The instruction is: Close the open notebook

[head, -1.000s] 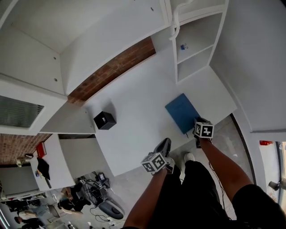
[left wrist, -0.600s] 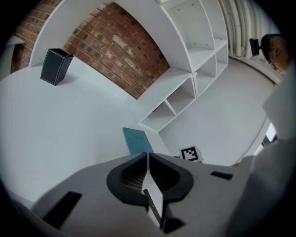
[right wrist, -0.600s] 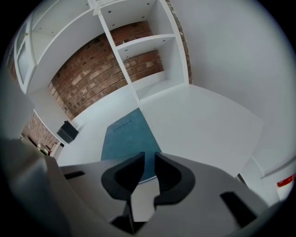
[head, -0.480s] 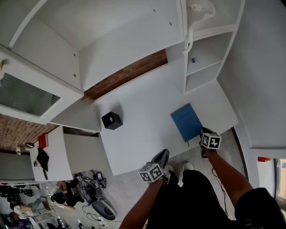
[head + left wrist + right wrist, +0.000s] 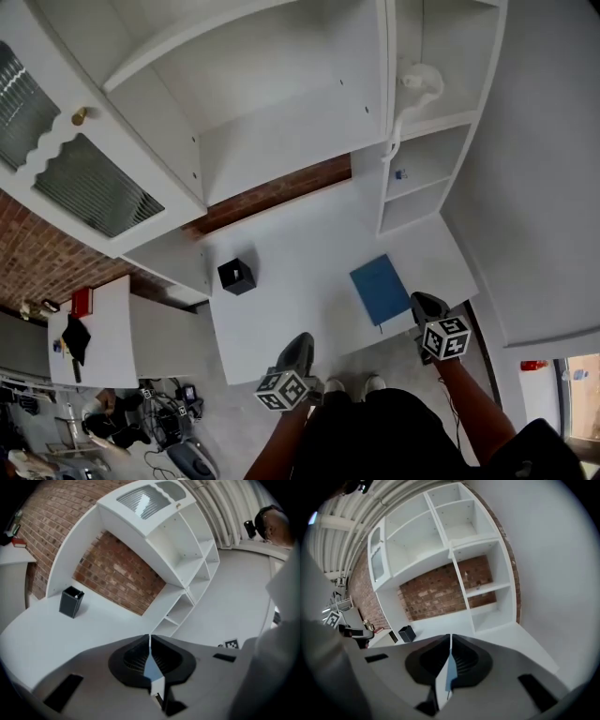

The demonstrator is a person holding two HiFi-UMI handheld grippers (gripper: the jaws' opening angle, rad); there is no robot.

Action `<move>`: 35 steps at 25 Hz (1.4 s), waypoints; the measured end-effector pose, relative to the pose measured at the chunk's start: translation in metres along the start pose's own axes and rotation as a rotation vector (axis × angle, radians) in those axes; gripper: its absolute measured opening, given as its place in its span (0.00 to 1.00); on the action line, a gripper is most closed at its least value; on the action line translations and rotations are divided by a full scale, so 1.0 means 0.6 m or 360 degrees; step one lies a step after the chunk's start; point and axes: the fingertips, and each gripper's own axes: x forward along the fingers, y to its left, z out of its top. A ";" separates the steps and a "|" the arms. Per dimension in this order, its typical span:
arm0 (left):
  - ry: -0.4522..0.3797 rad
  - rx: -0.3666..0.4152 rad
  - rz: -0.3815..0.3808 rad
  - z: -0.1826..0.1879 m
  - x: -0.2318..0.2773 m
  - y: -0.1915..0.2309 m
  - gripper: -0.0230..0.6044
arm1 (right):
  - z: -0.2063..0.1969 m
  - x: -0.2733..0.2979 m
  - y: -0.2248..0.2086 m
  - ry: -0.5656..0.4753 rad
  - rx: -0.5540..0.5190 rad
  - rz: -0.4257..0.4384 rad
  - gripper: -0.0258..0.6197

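Near the front right edge of the white surface [image 5: 300,272] lies the blue notebook [image 5: 380,288], flat, cover up, showing as a single blue rectangle, so it looks already closed; a thin dark line juts from its near corner, too small to identify. It reads as a light, thin thing with a fairly stiff cover over pliable pages. The cover looks smooth and so does what it rests on, so a sideways push would probably slide the whole book rather than turn a leaf. Were it to need handling again, the best hold would be the free long edge of the cover, pinched thinly, with the other tool pressing the book down; which long edge is the spine cannot be told from these views. The left hand-held gripper [image 5: 298,349] is out in front of the surface's near edge, well apart from the book, jaws together with nothing between them. The right hand-held gripper [image 5: 427,305] is just beside the notebook's near corner in the head view; its jaws have just been closing, they now meet, and they hold nothing.
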 end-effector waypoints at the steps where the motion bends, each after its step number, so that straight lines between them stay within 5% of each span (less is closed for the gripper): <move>1: -0.0037 0.0041 0.0009 0.020 -0.010 -0.003 0.06 | 0.025 -0.015 0.018 -0.0042 -0.0036 0.0014 0.05; 12: -0.0335 0.0461 0.0106 0.202 -0.114 -0.013 0.06 | 0.194 -0.074 0.198 -0.0329 -0.0339 0.0136 0.04; 25: -0.0428 0.0624 0.0194 0.245 -0.144 0.002 0.06 | 0.215 -0.084 0.229 -0.0429 -0.0484 -0.0027 0.04; 29: -0.0415 0.0733 0.0193 0.251 -0.139 -0.002 0.06 | 0.201 -0.063 0.224 -0.0403 -0.0446 -0.0022 0.04; 35: -0.0390 0.0706 0.0180 0.244 -0.135 0.009 0.06 | 0.182 -0.038 0.218 -0.0348 -0.0338 -0.0036 0.04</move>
